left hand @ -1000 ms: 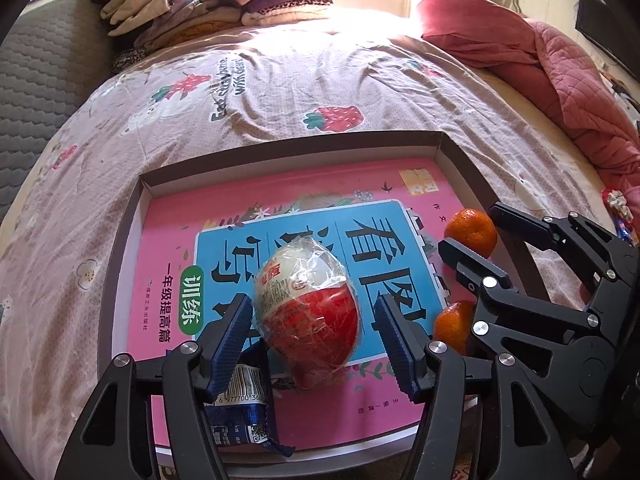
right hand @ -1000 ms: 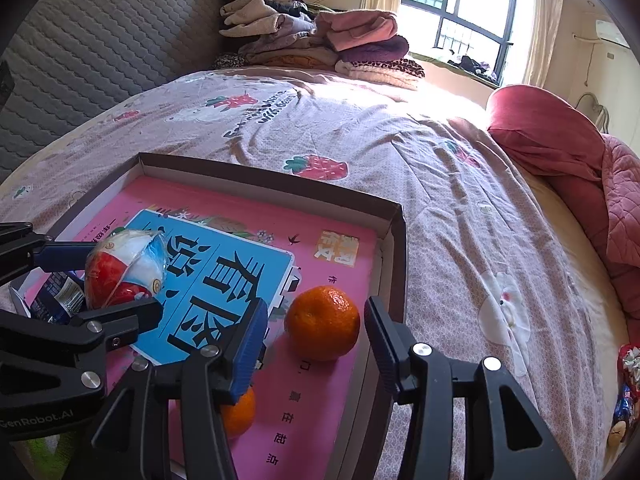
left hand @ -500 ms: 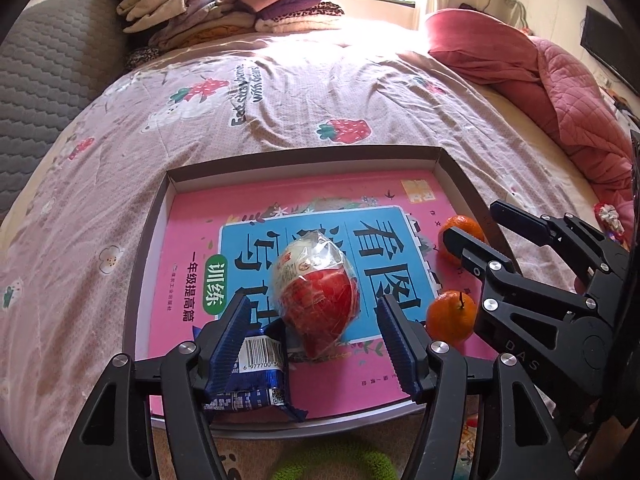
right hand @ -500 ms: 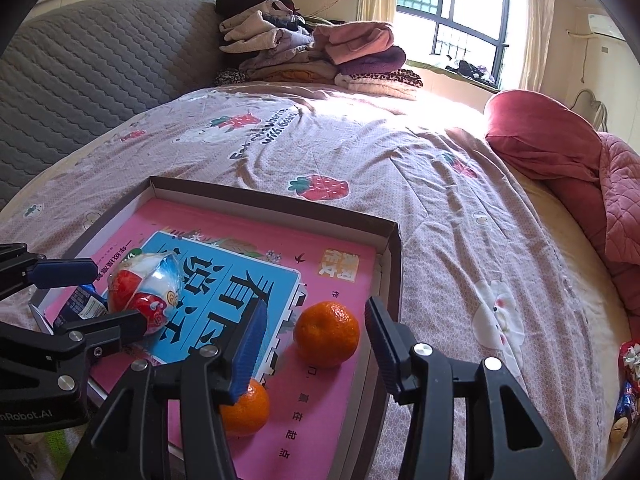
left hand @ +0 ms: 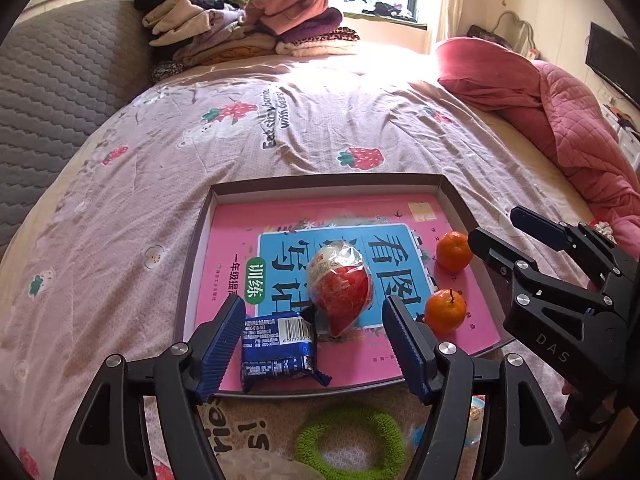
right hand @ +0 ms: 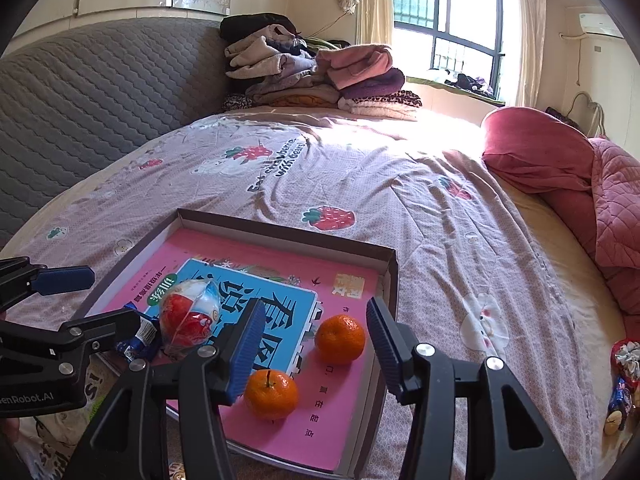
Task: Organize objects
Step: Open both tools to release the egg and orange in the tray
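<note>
Tray contents: the wrapped toy egg [left hand: 340, 286], the blue snack packet [left hand: 278, 350] and two tangerines [left hand: 445, 311] [left hand: 453, 251] all lay inside the shallow box tray [left hand: 320, 182], on the pink workbook [left hand: 280, 220] that lined it.
Left tool [left hand: 312, 346]: jaws were opening; nothing gripped, egg and packet seen beyond the pads.
Right tool [right hand: 314, 346]: jaws were opening; clear of the near tangerine.
Step judged: release after placing both items.
Next move: locate a loose item and line the jaws up over it.
Outliers: green ring [left hand: 348, 440] and small wrapped sweets [right hand: 620, 380] lay on the bed [left hand: 320, 128].
Obscured: ring partly cut off; packet print unreadable.
</note>
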`<act>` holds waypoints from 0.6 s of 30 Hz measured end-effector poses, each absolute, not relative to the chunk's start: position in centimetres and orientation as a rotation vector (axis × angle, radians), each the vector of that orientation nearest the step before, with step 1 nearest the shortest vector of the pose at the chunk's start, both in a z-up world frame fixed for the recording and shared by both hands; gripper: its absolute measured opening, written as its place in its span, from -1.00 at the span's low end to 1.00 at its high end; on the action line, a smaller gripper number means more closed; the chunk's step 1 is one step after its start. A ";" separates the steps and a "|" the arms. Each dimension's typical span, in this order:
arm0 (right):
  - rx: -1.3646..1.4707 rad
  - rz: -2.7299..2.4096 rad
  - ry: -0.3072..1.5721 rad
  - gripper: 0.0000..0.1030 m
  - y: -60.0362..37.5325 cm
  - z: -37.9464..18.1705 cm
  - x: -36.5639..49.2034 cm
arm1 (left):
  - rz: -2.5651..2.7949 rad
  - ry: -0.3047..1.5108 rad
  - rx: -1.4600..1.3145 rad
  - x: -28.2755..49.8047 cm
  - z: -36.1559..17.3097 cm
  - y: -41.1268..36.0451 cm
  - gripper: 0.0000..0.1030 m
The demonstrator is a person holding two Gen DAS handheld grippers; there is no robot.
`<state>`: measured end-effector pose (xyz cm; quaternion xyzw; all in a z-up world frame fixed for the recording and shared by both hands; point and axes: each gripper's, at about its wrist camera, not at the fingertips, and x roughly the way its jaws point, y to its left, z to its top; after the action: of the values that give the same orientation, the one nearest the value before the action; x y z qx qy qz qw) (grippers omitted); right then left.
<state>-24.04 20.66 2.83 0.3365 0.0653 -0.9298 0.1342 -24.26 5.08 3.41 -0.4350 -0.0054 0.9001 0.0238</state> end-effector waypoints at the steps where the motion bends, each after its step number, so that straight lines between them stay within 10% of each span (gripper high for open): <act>1: 0.967 -2.698 0.183 0.08 20.8 3.1 -23.7 | 2.787 -0.025 -1.340 -24.0 3.7 5.0 0.42; 18: 0.836 -2.702 0.166 0.13 20.2 7.1 -18.8 | 2.857 -0.059 -1.255 -19.4 6.8 2.8 0.45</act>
<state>-18.79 20.19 7.13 0.2916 0.0578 -0.9424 0.1534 -19.42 2.84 6.82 -0.4022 -0.0190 0.9153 0.0100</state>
